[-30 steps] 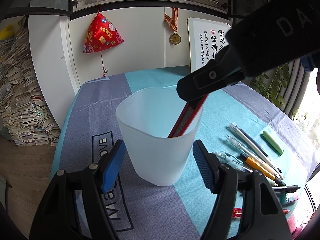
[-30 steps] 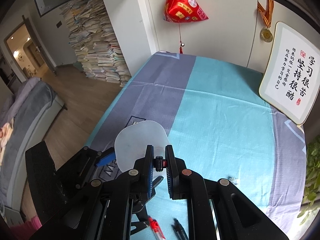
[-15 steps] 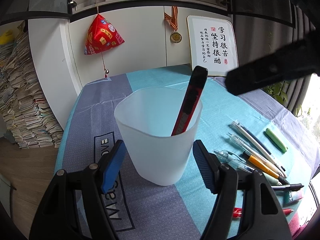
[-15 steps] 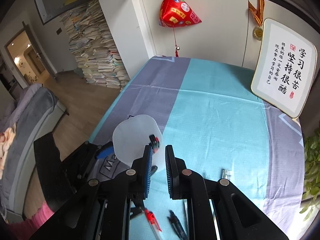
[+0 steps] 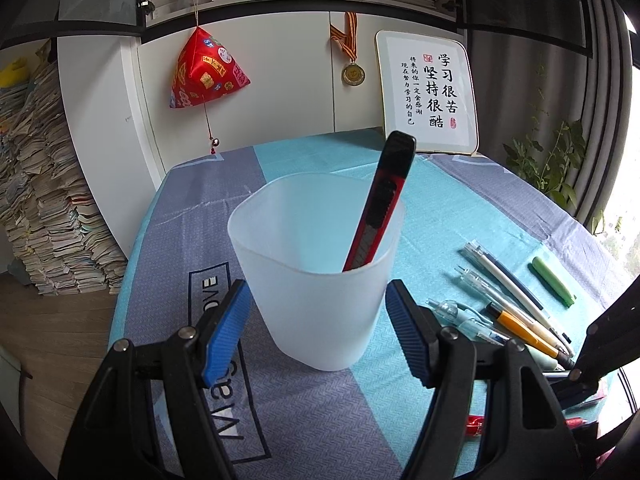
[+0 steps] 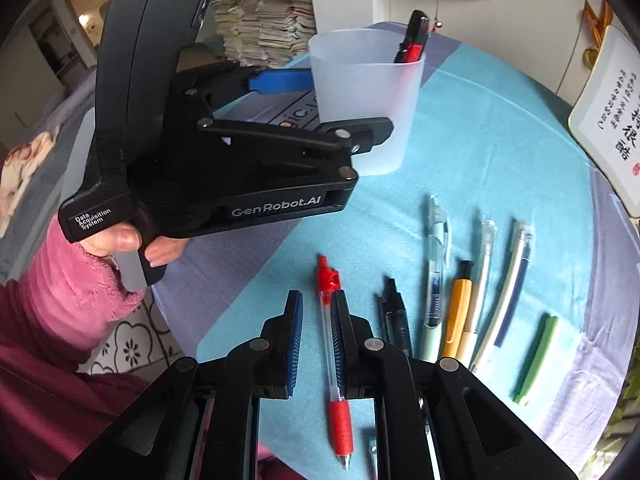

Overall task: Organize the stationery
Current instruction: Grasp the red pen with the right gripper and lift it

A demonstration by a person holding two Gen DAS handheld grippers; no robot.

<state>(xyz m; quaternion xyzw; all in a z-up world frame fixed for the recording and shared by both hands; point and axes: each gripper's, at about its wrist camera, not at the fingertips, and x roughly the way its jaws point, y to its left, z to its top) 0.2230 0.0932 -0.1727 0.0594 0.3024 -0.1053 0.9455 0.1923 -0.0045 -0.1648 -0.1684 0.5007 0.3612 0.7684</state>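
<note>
A frosted plastic cup (image 5: 320,300) stands on the tablecloth, and my left gripper (image 5: 318,320) is shut on it, one blue pad against each side. A red and black utility knife (image 5: 380,216) leans inside the cup (image 6: 360,92), its top sticking out above the rim. My right gripper (image 6: 316,320) hovers above a red pen (image 6: 332,344) that lies on the cloth. Its jaws are opening with a narrow gap; the pen shows through that gap, untouched by the pads. A hand (image 6: 120,240) in a pink sleeve holds the left tool.
To the right of the red pen lie a black pen (image 6: 394,316), a pale blue pen (image 6: 436,272), an orange pen (image 6: 458,312), white pens (image 6: 508,292) and a green marker (image 6: 538,360). A framed calligraphy board (image 5: 430,92) leans at the table's back.
My right gripper let go of the utility knife in the cup, then swung away right and down over the pens. The knife stays leaning in the cup. The left gripper has not moved.
</note>
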